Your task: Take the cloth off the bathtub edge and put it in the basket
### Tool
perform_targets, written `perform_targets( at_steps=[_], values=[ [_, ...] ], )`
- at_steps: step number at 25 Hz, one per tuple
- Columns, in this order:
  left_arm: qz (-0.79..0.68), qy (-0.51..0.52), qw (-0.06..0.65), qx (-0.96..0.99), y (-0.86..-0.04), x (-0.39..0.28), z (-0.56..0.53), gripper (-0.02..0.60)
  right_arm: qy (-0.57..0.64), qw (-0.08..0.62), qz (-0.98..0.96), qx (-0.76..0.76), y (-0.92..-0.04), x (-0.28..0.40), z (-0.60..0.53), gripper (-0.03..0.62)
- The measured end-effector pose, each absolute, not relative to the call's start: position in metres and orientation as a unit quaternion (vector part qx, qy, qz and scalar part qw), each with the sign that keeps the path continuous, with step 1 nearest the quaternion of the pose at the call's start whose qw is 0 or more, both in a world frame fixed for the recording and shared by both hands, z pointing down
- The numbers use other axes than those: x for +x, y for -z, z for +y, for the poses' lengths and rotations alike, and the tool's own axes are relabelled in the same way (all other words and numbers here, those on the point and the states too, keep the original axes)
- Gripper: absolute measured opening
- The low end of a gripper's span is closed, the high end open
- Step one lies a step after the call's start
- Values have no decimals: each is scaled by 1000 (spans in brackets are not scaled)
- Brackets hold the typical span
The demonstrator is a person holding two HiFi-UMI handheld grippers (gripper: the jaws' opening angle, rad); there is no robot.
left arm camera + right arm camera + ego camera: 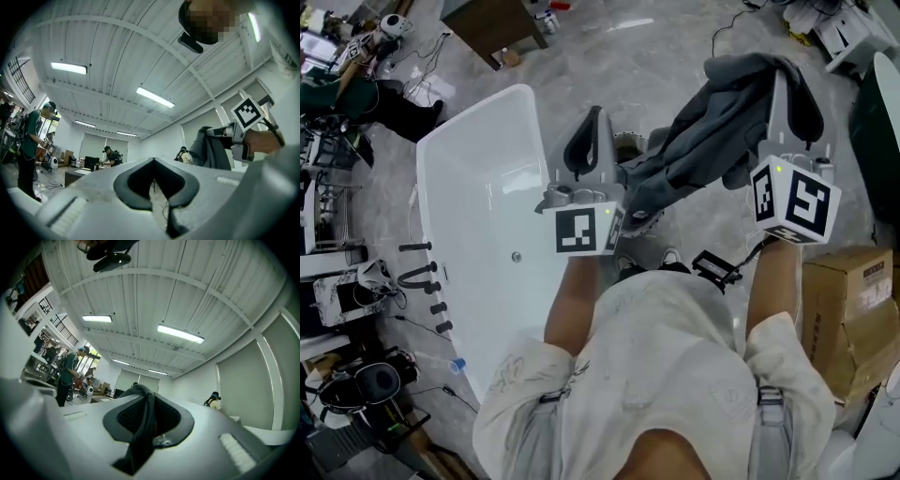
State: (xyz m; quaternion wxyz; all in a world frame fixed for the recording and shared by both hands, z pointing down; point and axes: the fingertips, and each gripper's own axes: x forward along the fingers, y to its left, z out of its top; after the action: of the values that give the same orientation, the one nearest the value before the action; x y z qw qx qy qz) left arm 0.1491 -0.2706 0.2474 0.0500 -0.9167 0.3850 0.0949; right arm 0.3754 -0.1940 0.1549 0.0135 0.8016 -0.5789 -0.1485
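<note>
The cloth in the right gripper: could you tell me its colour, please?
The cloth is dark grey, seen best in the head view.

Ceiling strip lights [154, 97] give cool, even, fairly bright light and bloom white in both gripper views. Those views bend strongly and have black corners. The left hand-held gripper [153, 160] and right hand-held gripper [142, 389] blur near the lens. In the head view the bathtub [478, 178] has a mild sheen, and the cloth [722, 122] shows soft fold shadows.

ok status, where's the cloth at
Right gripper shut on cloth. Left gripper shut, empty. Cloth off tub, hanging in the air. Basket not clearly in view.
</note>
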Motion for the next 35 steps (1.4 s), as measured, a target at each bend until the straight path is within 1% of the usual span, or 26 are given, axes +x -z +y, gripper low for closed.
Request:
perform_targets(
  at_steps=[2, 8, 13, 20, 26, 35],
  values=[
    [376, -95, 51, -920, -246, 162, -266, 0, 145, 20, -578, 803, -160, 381, -189, 43],
    [346, -95, 52, -932, -246, 194, -253, 0, 137, 11, -563, 815, -161, 402, -168, 43],
    [347, -94, 50, -932, -248, 199, -250, 0, 130, 14, -568, 813, -168, 405, -166, 43],
    [365, -88, 46, -925, -252, 185, -252, 0, 131, 4, -586, 800, -160, 393, -173, 43],
    [384, -89, 49, -918, -251, 168, -252, 0, 132, 8, -617, 776, -164, 360, -189, 43],
    [432, -88, 52, -896, -251, 123, -259, 0, 115, -1, -668, 735, -177, 311, -219, 44]
  ],
)
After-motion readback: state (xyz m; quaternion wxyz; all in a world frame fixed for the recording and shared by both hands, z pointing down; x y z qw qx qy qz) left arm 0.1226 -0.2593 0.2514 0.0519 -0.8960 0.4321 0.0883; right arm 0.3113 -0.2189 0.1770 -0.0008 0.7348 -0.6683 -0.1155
